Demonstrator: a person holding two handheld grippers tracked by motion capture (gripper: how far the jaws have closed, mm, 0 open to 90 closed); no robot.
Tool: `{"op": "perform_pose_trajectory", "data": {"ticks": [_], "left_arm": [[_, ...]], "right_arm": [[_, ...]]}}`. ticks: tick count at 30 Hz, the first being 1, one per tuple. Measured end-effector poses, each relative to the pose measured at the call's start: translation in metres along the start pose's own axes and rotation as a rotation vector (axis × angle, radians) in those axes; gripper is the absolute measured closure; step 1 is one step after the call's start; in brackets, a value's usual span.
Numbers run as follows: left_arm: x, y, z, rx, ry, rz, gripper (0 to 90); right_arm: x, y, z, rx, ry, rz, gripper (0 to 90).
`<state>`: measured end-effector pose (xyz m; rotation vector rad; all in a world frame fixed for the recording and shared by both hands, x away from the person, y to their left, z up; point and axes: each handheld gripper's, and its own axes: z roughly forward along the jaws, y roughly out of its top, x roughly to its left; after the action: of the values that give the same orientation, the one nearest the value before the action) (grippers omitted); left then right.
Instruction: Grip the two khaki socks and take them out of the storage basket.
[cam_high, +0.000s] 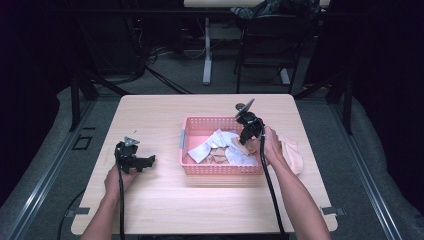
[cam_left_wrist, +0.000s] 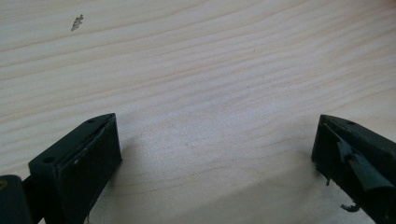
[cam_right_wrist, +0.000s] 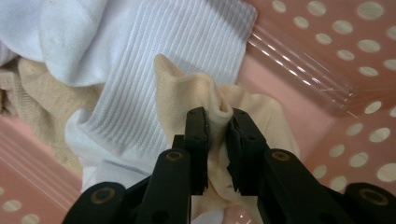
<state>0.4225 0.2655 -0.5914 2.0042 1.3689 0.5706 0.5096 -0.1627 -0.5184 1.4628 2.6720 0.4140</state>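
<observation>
A: Dark room behind, pale wood table in front, pink basket right of centre. Holds what?

B: Socks, heaped: white ribbed ones over tan knit, plus a cream sock on top. One more cream piece outside, just beside the basket's right wall.

A: Right gripper?

B: Down inside the basket at its right end, jaws nipped together on a raised fold of the cream sock. Pinch sits mid-fabric, not at an end.

A: Which way does that sock run?

B: From the jaws, away and slightly left, ending in a soft point against the white ribbed sock; rest of it spreads under and to the right of the jaws. Lies partly over the white one, touching it.

A: So a lift, probably?

B: Likely straight up and out, toward the piece outside. Thin, limp knit; should drape either side of the pinch. Might drag the white sock along.

A: Left gripper?

B: Well apart, left of the basket, low over bare wood, jaws spread wide, nothing between them. Right hand clearly nearer.
</observation>
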Motion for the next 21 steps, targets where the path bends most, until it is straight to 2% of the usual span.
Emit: {"op": "perform_pose_trajectory", "data": {"ticks": [4,5,6,8,11,13,14,18,21], "left_arm": [[0.0,0.0,0.0,0.0,0.0,0.0,0.9],[0.0,0.0,0.0,0.0,0.0,0.0,1.0],[0.0,0.0,0.0,0.0,0.0,0.0,0.9],[0.0,0.0,0.0,0.0,0.0,0.0,0.9],[0.0,0.0,0.0,0.001,0.0,0.001,1.0],[0.0,0.0,0.0,0.001,0.0,0.001,0.9],[0.0,0.0,0.0,0.001,0.0,0.0,0.9],[0.0,0.0,0.0,0.0,0.0,0.0,0.9],[0.0,0.0,0.0,0.001,0.0,0.001,0.9]], "right_arm": [[-0.002,-0.001,-0.008,-0.01,0.009,-0.014,79.6],[0.0,-0.003,-0.009,-0.031,0.011,0.004,79.7],[0.001,-0.004,-0.014,-0.049,0.013,-0.002,79.9],[0.001,-0.004,-0.019,-0.035,0.008,-0.019,79.9],[-0.002,-0.006,-0.031,-0.064,0.021,-0.014,80.0],[-0.002,-0.006,-0.034,-0.063,0.022,-0.011,80.0],[-0.003,-0.007,-0.039,-0.082,0.024,0.0,80.1],[-0.005,-0.008,-0.047,-0.084,0.023,-0.014,80.2],[-0.005,-0.009,-0.05,-0.092,0.037,-0.008,80.2]]}}
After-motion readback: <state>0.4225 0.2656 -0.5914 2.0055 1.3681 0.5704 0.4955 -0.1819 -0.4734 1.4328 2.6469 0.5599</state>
